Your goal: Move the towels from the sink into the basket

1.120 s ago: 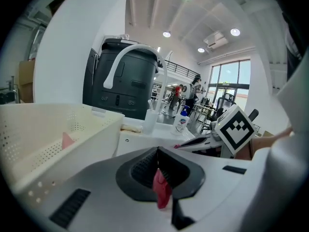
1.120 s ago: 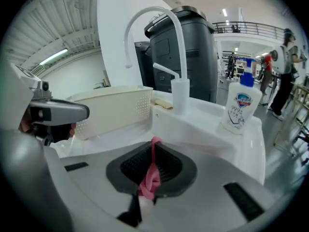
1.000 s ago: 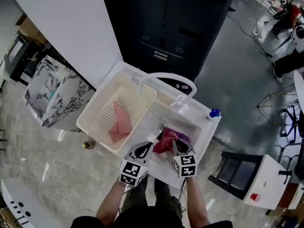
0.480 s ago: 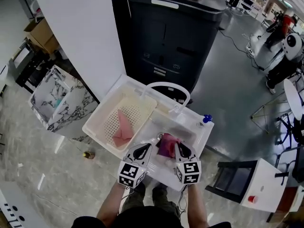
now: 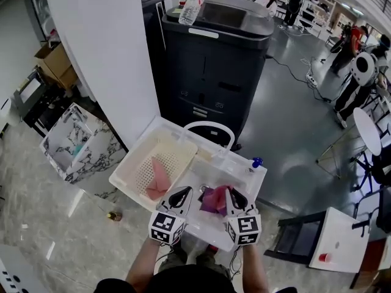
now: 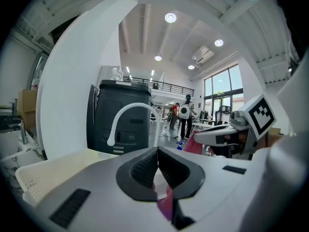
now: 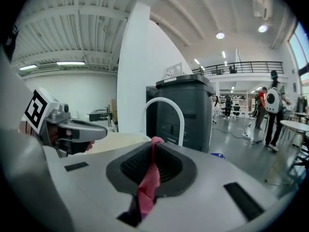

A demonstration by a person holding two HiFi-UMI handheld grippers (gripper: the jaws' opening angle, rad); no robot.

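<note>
**Two tools hold one towel above the sink**

The left tool (image 5: pixel 185 193) and right tool (image 5: pixel 231 195) are side by side over the near edge of the white sink (image 5: pixel 247 177). A magenta towel (image 5: pixel 215 200) hangs between them, clear of the sink floor.

In the left gripper view, the left tool (image 6: pixel 157 152) is pressed together. A strip of the magenta towel (image 6: pixel 164 201) is caught low between its pads.

In the right gripper view, the right tool (image 7: pixel 153 144) pinches a fold of the same towel (image 7: pixel 149 179). The cloth pokes out above the tips and trails down toward the camera.

The cream basket (image 5: pixel 132 165) sits in the sink unit's left half, just beside the left tool. A pink towel (image 5: pixel 158 179) lies on its perforated floor.

A white arched tap (image 5: pixel 209 126) rises behind the sink, and a small blue object (image 5: pixel 256 162) sits at the sink's far right corner. A dark cabinet (image 5: pixel 214 66) stands beyond, with a clear bottle (image 5: pixel 192 5) on top.
</note>
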